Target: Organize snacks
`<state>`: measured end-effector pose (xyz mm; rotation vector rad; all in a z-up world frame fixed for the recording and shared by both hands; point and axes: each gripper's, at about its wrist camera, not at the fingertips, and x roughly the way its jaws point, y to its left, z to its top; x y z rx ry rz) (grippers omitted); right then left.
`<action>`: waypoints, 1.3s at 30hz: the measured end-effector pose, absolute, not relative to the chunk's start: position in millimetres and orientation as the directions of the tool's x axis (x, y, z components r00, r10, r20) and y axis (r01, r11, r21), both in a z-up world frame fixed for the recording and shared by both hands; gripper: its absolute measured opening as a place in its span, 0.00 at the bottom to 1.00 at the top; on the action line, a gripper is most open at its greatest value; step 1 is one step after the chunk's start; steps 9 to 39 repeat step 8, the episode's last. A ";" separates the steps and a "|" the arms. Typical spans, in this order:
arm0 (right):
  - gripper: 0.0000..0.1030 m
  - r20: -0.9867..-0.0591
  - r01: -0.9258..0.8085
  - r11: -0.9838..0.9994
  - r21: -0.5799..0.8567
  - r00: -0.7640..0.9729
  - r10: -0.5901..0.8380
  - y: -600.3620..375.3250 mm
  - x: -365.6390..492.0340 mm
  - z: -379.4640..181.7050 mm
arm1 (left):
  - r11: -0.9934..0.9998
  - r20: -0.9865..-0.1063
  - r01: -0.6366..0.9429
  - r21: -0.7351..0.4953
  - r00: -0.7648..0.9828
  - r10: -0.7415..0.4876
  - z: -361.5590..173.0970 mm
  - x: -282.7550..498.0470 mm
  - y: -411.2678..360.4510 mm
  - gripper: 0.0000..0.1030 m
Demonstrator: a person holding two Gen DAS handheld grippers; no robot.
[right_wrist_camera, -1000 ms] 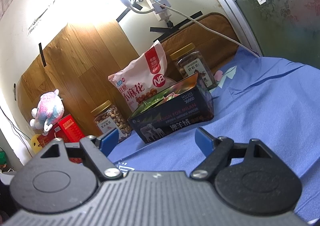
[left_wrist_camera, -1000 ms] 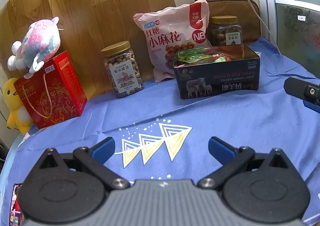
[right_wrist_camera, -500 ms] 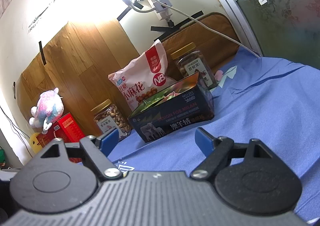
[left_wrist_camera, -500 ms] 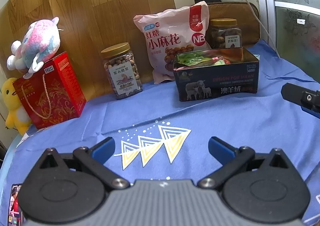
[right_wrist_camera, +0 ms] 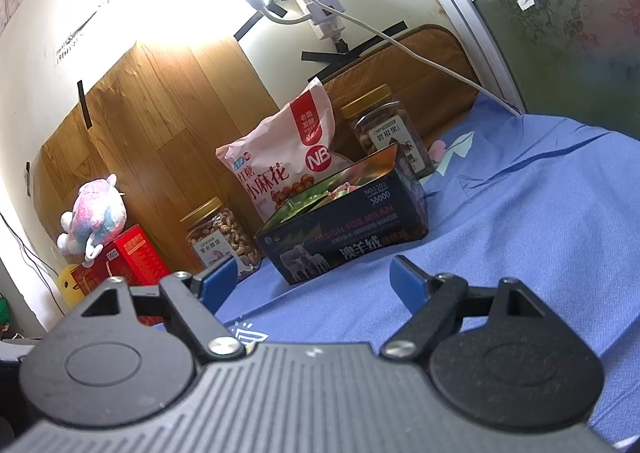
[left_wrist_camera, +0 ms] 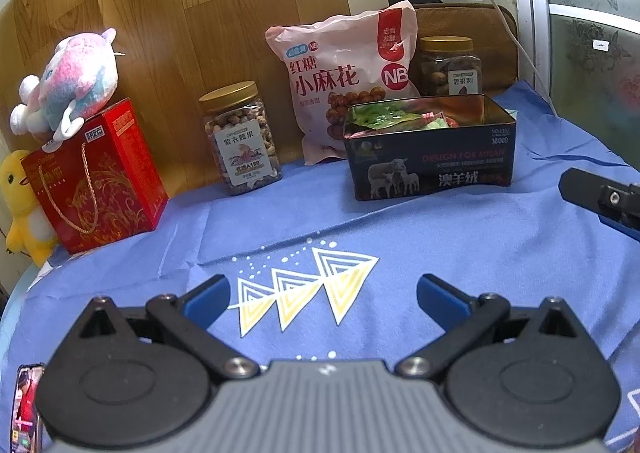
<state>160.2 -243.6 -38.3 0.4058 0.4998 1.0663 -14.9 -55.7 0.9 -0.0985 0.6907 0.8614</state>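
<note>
On blue cloth [left_wrist_camera: 440,237]: two nut jars [left_wrist_camera: 242,139]; one pink bag [left_wrist_camera: 344,81]; one tin [left_wrist_camera: 430,167]; both tongs [left_wrist_camera: 322,295] released, empty.

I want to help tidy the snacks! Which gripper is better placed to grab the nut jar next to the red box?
Probably the left gripper. It is open and empty, and the nut jar stands ahead, slightly to its left. The right gripper, also open, mostly faces the dark tin, so the jar sits off to its left.

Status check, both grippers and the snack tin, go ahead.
Left gripper open, empty. Right gripper open, empty. Tin open, packets inside. Nothing in the way.
</note>
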 end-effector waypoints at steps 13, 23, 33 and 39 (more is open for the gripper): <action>0.83 -0.191 -0.727 0.433 0.533 0.395 0.899 -242.9 159.6 -37.8 | 0.699 -0.610 -0.703 0.131 0.498 0.616 -1.0 -17.5 -54.2 1.00; 0.83 -0.191 -0.727 0.433 0.533 0.395 0.899 -242.9 159.6 -37.8 | 0.699 -0.610 -0.703 0.131 0.498 0.616 -1.0 -17.5 -54.2 1.00; 0.83 -0.191 -0.727 0.433 0.533 0.395 0.899 -242.9 159.6 -37.8 | 0.699 -0.610 -0.703 0.131 0.498 0.616 -1.0 -17.5 -54.2 1.00; 0.83 -0.191 -0.727 0.433 0.533 0.395 0.899 -242.9 159.6 -37.8 | 0.699 -0.610 -0.703 0.131 0.498 0.616 -1.0 -17.5 -54.2 1.00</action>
